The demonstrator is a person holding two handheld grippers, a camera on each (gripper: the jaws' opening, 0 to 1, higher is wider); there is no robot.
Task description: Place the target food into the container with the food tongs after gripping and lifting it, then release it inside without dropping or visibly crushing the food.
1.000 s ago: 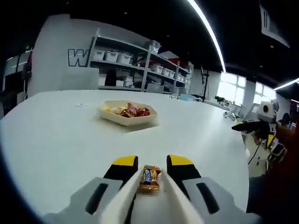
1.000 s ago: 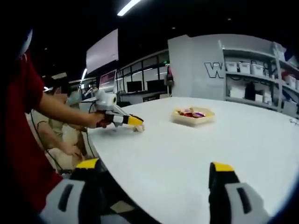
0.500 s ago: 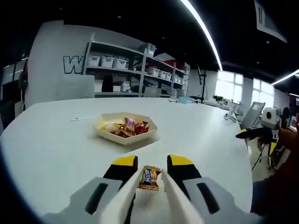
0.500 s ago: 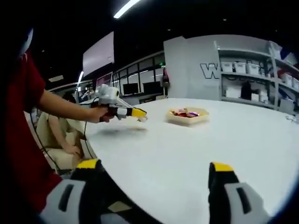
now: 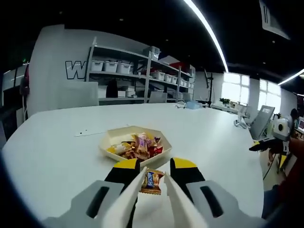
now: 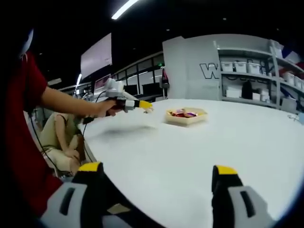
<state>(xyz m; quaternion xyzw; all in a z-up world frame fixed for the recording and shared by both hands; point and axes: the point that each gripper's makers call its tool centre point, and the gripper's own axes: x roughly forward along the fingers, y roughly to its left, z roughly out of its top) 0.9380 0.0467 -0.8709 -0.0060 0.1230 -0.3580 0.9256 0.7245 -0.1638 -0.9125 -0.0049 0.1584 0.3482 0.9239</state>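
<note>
My left gripper [image 5: 154, 167] is shut on white food tongs [image 5: 167, 199], and the tong tips pinch a small orange-and-blue wrapped candy [image 5: 151, 181]. Just beyond the candy sits a cream hexagonal container [image 5: 111, 138] holding several wrapped sweets. In the right gripper view the left gripper [image 6: 145, 105] hovers above the table, a short way left of the container [image 6: 186, 116]. My right gripper [image 6: 156, 172] stands open near the table's front edge, nothing between its jaws.
A large round white table [image 6: 199, 152] carries the container. Shelving with white bins [image 5: 137, 76] lines the far wall. A person in a red sleeve [image 6: 21, 137] is at the left, another person sits behind. A small dark mark [image 5: 84, 132] lies on the table.
The left gripper with tongs and candy has risen and travelled toward the container, which now lies right beyond the tong tips. The right gripper has stayed put and open.
</note>
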